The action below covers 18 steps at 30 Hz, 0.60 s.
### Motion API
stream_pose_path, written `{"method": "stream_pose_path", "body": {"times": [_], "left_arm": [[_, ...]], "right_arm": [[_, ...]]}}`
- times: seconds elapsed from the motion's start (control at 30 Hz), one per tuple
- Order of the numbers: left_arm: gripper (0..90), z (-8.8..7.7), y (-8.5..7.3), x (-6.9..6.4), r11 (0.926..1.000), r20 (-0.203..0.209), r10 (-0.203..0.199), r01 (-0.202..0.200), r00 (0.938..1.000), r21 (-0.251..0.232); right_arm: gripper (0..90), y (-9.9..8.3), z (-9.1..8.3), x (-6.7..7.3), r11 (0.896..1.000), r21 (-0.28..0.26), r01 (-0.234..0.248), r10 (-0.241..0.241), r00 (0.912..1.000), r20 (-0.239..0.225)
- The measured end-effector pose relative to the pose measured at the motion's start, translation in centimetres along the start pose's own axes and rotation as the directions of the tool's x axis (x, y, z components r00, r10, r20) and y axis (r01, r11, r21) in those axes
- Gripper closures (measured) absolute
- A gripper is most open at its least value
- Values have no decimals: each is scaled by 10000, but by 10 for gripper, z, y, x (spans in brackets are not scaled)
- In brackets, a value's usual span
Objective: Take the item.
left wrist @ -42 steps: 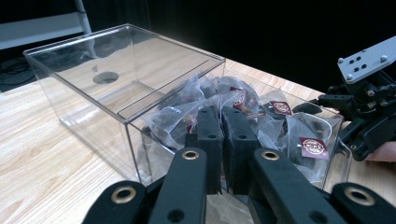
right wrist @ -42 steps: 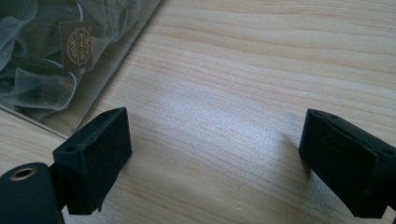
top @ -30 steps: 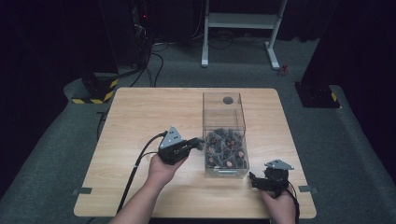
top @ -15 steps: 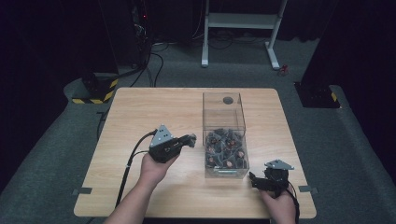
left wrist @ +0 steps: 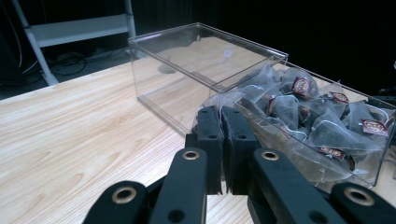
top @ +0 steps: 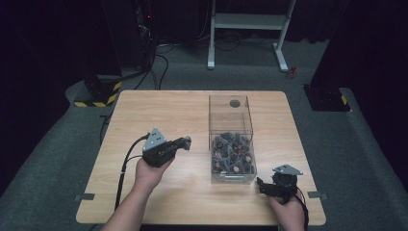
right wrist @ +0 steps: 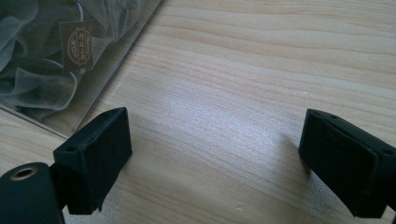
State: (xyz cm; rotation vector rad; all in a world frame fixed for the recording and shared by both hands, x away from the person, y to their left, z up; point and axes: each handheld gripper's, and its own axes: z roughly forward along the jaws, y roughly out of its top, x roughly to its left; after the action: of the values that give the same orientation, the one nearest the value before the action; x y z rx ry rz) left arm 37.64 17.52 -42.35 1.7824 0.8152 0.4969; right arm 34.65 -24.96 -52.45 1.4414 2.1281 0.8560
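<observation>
Wooden table (top: pixel 159 110) — left claw (top: pixel 185 142) pressed together beside clear box (top: pixel 231 120); right claw (top: pixel 261 185) spread.

A counter (top: pixel 159 106) takes up the middle of the high view. A box (top: pixel 230 138) stands on it right of centre, its long side running away from the lower edge. Tea bags (top: pixel 232 155) lie heaped in its near half. The left gripper (top: pixel 185 142) sits just left of the box, apart from it. The right gripper (top: pixel 260 185) lies at the lower right, just beside the box's near corner.
</observation>
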Motion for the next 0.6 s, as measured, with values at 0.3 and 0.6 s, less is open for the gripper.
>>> {"method": "stream_pose_path", "body": {"times": [0.3,0.6], "left_arm": [[869,-13,-4,13,9998,-330,-178,174,9993,-118],[868,-28,-10,26,9990,-704,-411,396,9967,-225]], "right_arm": [[91,0,0,0,10000,1,1,-1,10000,1],[91,0,0,0,10000,0,-1,1,10000,1]]}}
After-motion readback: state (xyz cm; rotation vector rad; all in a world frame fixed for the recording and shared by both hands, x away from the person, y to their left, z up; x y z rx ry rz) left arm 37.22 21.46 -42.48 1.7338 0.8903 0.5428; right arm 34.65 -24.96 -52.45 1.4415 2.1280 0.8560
